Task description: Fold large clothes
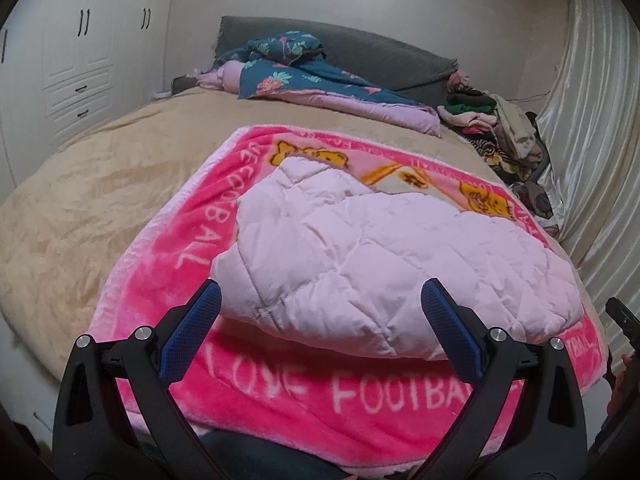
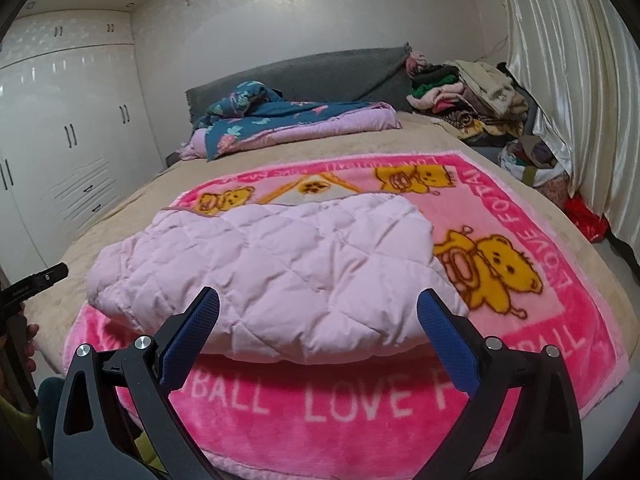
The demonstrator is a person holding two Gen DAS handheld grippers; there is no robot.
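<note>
A pale pink quilted garment (image 1: pixel 372 256) (image 2: pixel 280 264) lies folded into a thick bundle on a bright pink bear-print blanket (image 1: pixel 288 396) (image 2: pixel 360 400) spread over the bed. My left gripper (image 1: pixel 322 300) hovers open just before the bundle's near edge, blue pads wide apart, nothing between them. Likewise open and empty, my right gripper (image 2: pixel 318 308) hangs in front of the same near edge. In the left wrist view the other gripper's black tip (image 1: pixel 622 320) shows at the right edge; in the right wrist view the other gripper's black tip (image 2: pixel 36 282) shows at the left.
The bed has a beige cover (image 1: pixel 80 208) (image 2: pixel 132 216). A teal floral and lilac duvet (image 1: pixel 304 76) (image 2: pixel 280 124) is bunched by the grey headboard (image 1: pixel 380 56). A clothes pile (image 1: pixel 500 128) (image 2: pixel 464 96) sits at the far right by shiny curtains (image 2: pixel 568 80). White wardrobes (image 1: pixel 76 64) stand left.
</note>
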